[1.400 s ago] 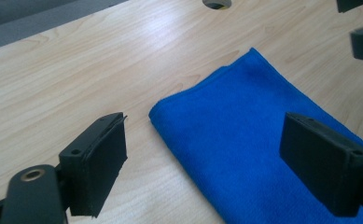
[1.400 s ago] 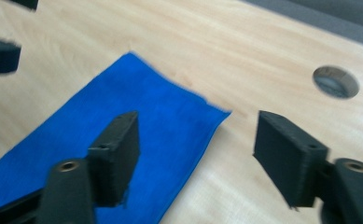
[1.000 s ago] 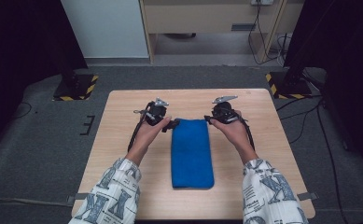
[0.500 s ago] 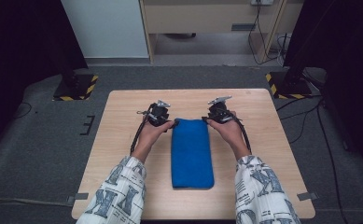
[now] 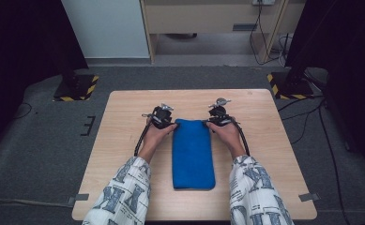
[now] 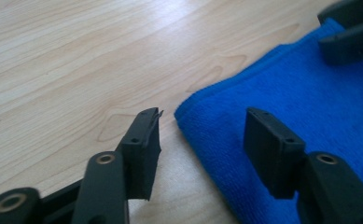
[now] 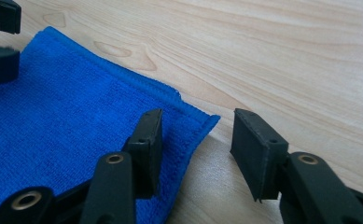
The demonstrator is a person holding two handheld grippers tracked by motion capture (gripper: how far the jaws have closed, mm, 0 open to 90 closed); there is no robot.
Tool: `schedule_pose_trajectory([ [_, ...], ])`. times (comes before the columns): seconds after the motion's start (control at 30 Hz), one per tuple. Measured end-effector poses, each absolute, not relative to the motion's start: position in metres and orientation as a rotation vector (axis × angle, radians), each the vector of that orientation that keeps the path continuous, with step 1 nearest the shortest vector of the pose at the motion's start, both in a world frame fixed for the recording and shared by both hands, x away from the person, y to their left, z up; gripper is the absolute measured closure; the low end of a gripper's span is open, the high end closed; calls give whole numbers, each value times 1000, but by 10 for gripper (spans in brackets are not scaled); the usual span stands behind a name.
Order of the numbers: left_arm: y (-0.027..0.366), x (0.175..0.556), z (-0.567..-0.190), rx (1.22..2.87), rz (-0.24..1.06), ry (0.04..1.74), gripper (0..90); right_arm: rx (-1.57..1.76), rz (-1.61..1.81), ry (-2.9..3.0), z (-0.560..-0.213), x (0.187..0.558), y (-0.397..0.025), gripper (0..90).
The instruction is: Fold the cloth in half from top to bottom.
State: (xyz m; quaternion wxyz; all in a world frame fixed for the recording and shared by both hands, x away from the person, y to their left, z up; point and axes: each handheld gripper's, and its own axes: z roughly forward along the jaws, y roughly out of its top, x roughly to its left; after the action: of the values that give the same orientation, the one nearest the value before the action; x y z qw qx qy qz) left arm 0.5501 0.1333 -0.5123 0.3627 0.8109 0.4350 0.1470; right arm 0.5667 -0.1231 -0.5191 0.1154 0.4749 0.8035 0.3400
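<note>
A folded blue towel (image 5: 193, 154) lies lengthwise on the wooden counter (image 5: 124, 140), its near end toward the person and its far end between the two tools. The left tool (image 6: 202, 135) has its jaws spread wide and holds nothing; the towel's far left corner sits in the gap (one jaw over bare wood, the other over cloth). The right tool (image 7: 195, 140) is likewise wide open and empty, straddling the far right corner.

A wooden table (image 5: 124, 140) stands on grey carpet (image 5: 39, 154).
</note>
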Motion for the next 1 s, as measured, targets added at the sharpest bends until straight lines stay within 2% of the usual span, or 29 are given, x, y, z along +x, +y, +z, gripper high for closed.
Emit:
schedule_pose_trajectory([
  [0.53,126,554,-523,2095,384,1168,574,1398,931,2346,-522,572,-110,554],
  [0.67,125,555,-526,2090,372,1184,622,1365,937,2364,-522,569,-106,648],
  [0.83,121,553,-526,2111,356,1160,764,1341,970,2372,-524,567,-104,836],
  [0.9,121,552,-526,2095,328,1175,830,1362,975,2369,-524,565,-103,862],
  [1.0,119,550,-522,2095,340,1165,856,1350,1001,2348,-524,563,-104,869],
])
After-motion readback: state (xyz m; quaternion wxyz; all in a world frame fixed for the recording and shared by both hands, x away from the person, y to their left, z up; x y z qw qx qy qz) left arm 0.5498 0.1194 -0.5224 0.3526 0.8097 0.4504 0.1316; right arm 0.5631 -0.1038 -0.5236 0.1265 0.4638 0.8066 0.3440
